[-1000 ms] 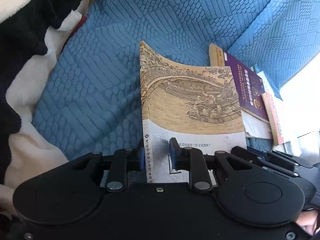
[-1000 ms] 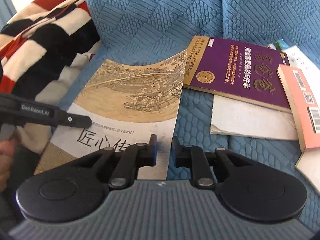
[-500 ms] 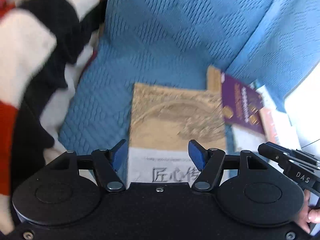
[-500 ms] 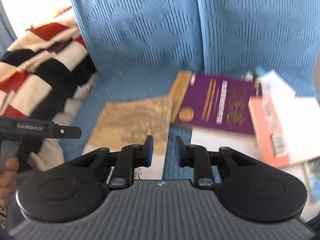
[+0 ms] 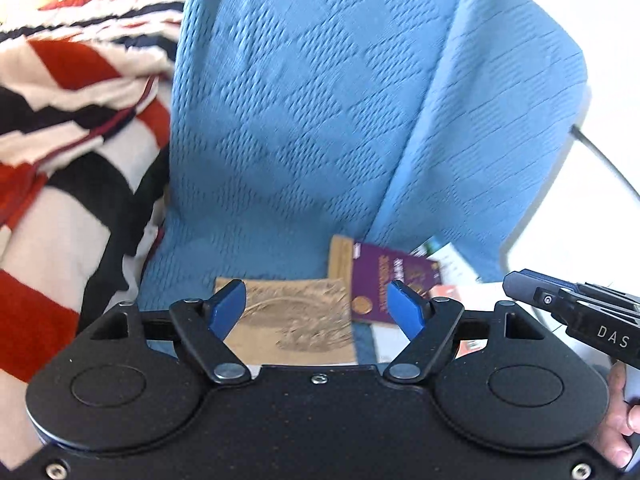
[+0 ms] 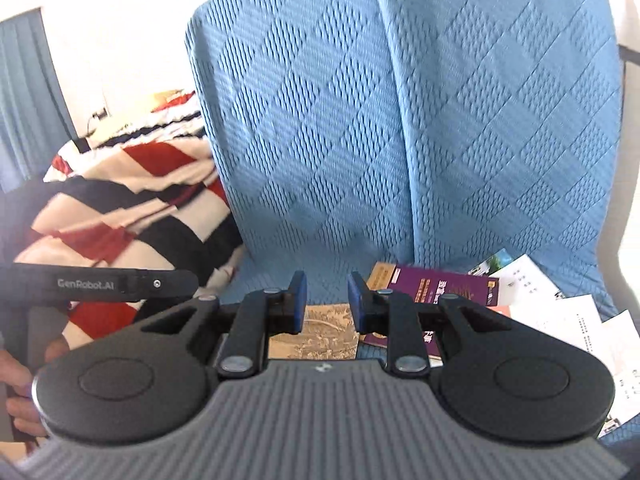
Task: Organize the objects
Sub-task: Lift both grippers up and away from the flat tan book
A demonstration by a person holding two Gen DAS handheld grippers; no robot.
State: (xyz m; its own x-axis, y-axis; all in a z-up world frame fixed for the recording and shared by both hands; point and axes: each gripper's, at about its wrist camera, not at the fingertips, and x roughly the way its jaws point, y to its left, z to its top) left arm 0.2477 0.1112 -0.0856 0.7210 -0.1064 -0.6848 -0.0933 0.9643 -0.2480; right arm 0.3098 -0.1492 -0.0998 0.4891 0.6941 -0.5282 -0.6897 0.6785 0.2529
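Observation:
A tan book with an old painted scene lies flat on the blue sofa seat; it also shows in the right wrist view. A purple book lies to its right, also in the right wrist view. My left gripper is wide open and empty, raised above and behind the tan book. My right gripper is partly open and empty, also raised back from the books. An orange book peeks out behind the left gripper's right finger.
Blue quilted sofa back cushions rise behind the books. A red, black and white striped blanket is heaped at the left. Loose white papers lie at the right of the seat.
My left gripper let go of the tan book and opened wide; the book now lies flat. Both grippers pulled up and back from the seat. My right gripper opened a little.

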